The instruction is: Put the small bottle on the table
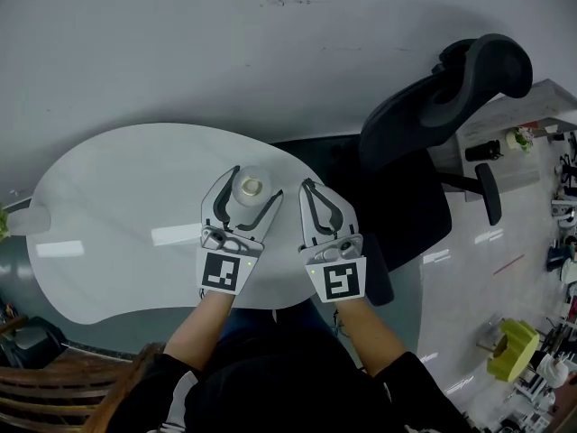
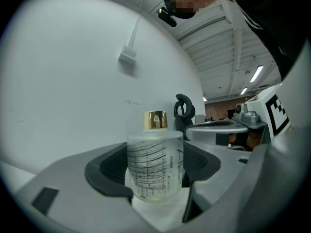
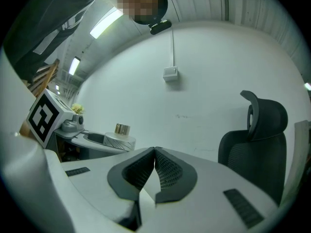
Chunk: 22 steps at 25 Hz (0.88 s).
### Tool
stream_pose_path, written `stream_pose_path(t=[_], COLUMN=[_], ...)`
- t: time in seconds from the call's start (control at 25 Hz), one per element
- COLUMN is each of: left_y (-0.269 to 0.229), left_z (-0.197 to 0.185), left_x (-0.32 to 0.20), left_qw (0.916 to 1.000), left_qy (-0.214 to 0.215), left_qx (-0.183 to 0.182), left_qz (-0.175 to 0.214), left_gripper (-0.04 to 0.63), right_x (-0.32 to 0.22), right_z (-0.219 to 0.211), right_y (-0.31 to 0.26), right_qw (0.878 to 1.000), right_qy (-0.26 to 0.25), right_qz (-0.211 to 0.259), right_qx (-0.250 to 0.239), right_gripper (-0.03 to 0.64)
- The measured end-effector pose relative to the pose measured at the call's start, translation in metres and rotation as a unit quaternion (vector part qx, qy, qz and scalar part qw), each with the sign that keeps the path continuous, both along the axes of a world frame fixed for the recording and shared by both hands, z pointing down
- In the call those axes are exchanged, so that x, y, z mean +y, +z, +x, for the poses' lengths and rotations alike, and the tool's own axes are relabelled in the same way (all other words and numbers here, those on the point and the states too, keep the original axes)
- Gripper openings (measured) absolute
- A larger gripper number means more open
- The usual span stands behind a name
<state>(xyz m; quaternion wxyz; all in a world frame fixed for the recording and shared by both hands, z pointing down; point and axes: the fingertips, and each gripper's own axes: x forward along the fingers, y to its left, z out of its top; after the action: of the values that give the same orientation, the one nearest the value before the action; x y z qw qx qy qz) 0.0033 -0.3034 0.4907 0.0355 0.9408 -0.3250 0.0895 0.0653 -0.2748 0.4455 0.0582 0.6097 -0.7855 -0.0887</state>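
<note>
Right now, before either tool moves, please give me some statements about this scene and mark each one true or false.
1. The small bottle stands upright between the jaws of the left tool. True.
2. The right tool holds a second bottle. False: its jaws are together with nothing between them.
3. The bottle's cap is black. False: it is gold.
4. A black office chair stands to the right of the white table. True.

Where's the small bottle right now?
In the head view, the small bottle sits between the jaws of the left gripper, over the table, left of the right gripper.
</note>
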Motion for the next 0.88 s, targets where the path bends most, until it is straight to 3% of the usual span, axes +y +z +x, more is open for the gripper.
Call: stream_pose_path(t=[0.24,0.44,0.64,0.88], left_y=[0.03,0.051,0.072,0.085], left_z=[0.006,0.013,0.021,0.034], left_x=[-0.017,-0.03,-0.035,-0.045], left_qw=[0.9999,0.9998,0.9994,0.9997], left_qy=[-0.006,-0.007,-0.002,0.013], left_qx=[-0.002,-0.005,-0.016,-0.022], left_qz=[-0.012,-0.018,-0.029,-0.004], left_gripper=[0.331,0.331,0.331,0.331], right_x=[-0.014,-0.016,-0.023,-0.029], right_z=[0.006,0.015,0.018,0.022], right_y=[0.034,0.085,0.098,0.113], right_qw=[1.0,0.991,0.99,0.987], right_qy=[-0.003,0.018,0.022,0.028], right_qz=[-0.021,-0.131,-0.139,-0.155], right_qx=[0.009,-0.01,-0.02,-0.033], right_gripper=[0.021,0.021,0.021,0.021])
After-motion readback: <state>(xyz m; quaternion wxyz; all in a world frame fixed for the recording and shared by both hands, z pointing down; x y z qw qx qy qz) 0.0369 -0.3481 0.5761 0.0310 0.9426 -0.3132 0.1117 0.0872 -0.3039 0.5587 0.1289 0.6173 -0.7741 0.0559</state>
